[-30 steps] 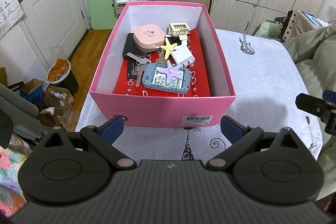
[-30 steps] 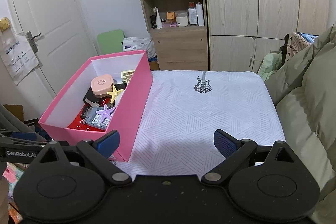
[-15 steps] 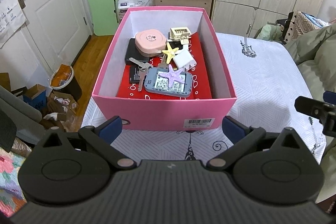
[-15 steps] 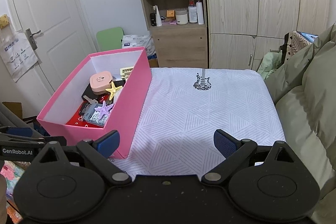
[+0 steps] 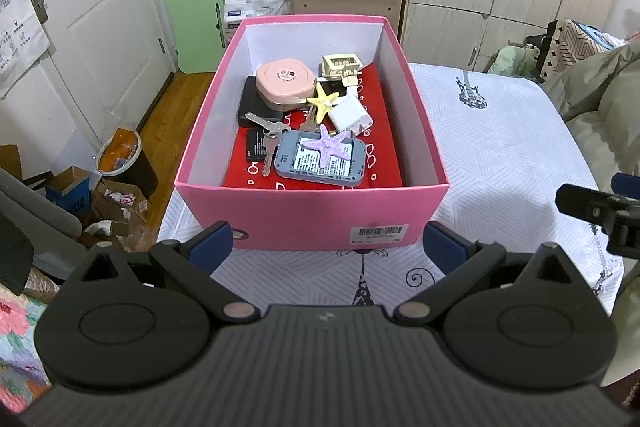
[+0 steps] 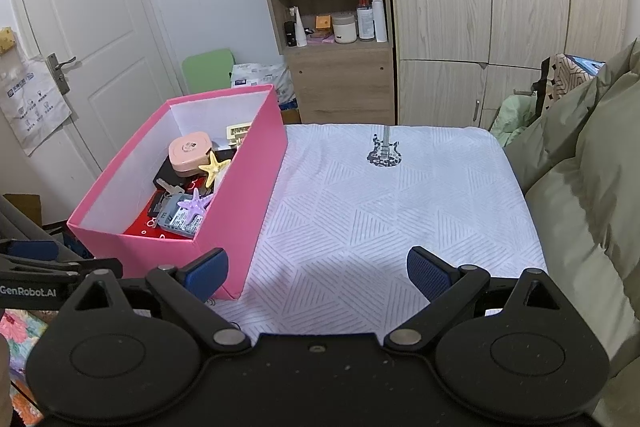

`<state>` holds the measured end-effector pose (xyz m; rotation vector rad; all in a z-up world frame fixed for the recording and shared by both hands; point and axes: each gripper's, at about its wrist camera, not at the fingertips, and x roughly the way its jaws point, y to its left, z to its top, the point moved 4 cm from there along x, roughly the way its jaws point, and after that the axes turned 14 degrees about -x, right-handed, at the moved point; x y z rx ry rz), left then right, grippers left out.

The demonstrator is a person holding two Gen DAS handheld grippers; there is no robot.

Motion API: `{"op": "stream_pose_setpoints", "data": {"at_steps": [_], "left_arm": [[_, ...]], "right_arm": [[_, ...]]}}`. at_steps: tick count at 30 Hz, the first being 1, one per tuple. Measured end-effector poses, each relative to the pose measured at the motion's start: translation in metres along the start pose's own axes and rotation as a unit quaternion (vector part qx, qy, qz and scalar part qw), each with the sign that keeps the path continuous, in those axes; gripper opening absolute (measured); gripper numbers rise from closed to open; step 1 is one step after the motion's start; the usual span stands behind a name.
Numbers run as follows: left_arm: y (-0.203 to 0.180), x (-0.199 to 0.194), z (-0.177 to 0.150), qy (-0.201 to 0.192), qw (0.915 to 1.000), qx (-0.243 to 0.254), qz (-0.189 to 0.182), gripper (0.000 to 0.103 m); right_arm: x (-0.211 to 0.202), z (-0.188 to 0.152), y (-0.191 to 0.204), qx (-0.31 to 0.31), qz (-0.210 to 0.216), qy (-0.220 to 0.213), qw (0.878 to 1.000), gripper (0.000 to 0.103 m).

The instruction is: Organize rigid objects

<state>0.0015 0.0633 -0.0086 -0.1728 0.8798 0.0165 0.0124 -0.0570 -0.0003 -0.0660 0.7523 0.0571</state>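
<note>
In the left wrist view, the left gripper [image 5: 326,245] has its fingers [image 5: 210,243] spread wide and they hold nothing. They stay just before the near wall of the pink box [image 5: 308,211], which stands on the bed [image 5: 500,147] at its left edge. Inside the box, on a red lining, lie a grey-blue device [image 5: 320,163] with a purple starfish [image 5: 326,149] on top, some keys [image 5: 266,133] to its left, a white charger [image 5: 351,115], a yellow starfish [image 5: 323,102], a pink round case [image 5: 285,82] on a black item, and a cream part [image 5: 340,63] at the far wall.

In the right wrist view, the right gripper [image 6: 318,273] also has its fingers [image 6: 426,273] spread and empty, above the white bed cover. The pink box [image 6: 240,203] is at the left, with the same things inside. A guitar print [image 6: 383,153] is on the cover farther away.
</note>
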Motion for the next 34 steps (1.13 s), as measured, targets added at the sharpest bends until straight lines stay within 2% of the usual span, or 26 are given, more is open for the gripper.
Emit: {"op": "stream_pose_setpoints", "data": {"at_steps": [34], "left_arm": [[0.0, -0.0039, 0.0015, -0.019, 0.9998, 0.0, 0.0, 0.103]], "right_arm": [[0.0011, -0.0043, -0.0019, -0.001, -0.014, 0.002, 1.0, 0.098]]}}
